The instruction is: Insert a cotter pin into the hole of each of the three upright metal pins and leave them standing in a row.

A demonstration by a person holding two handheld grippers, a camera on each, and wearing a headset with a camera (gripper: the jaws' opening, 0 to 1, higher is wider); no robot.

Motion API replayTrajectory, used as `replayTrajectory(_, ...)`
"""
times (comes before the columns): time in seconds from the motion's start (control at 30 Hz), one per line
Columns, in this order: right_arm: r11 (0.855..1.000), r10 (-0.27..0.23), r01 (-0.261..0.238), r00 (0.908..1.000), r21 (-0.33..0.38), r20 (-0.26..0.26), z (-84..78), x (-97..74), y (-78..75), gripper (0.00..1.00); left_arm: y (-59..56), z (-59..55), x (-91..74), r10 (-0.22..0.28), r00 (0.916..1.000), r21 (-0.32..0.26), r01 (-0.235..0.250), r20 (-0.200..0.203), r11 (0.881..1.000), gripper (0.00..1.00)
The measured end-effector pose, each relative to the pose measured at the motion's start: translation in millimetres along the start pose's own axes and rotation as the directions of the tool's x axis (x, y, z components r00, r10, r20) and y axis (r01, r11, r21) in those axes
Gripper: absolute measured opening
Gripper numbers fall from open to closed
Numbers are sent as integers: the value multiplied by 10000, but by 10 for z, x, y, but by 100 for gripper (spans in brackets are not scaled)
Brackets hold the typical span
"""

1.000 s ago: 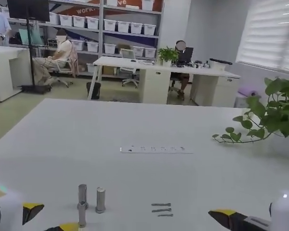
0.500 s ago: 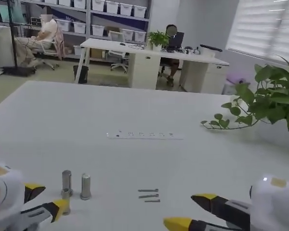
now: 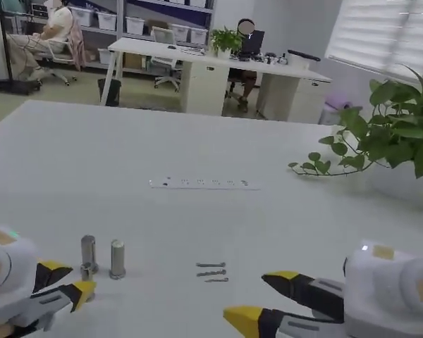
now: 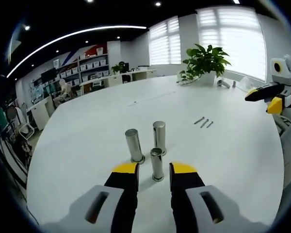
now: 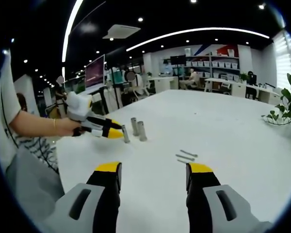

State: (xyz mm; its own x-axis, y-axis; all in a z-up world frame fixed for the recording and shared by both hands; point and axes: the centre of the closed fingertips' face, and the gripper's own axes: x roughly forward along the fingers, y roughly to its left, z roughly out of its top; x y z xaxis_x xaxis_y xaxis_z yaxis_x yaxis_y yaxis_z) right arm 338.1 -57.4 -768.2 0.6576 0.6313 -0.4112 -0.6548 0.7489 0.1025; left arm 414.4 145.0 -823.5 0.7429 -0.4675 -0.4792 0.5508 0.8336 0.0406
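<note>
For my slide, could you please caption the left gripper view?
Open left gripper faces three upright metal pins; cotter pins lie beyond.

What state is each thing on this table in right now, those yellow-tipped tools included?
Metal pins: three, upright, clustered, no cotter pins in them.
Cotter pins: three, lying flat side by side, loose.
Left gripper: open, nearest metal pin just ahead of its jaws.
Right gripper: open, empty.
Power strip: lying flat.

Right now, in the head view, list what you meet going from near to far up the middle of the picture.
right gripper, cotter pins, power strip, white desk
</note>
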Motion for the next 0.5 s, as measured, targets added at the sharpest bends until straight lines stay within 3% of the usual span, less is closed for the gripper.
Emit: replayTrajectory(0.5, 9996, -256, 257, 9996, 142, -67, -38, 34, -88, 54, -32, -45, 151, -376, 9992, 280, 380, -149, 9989, 8)
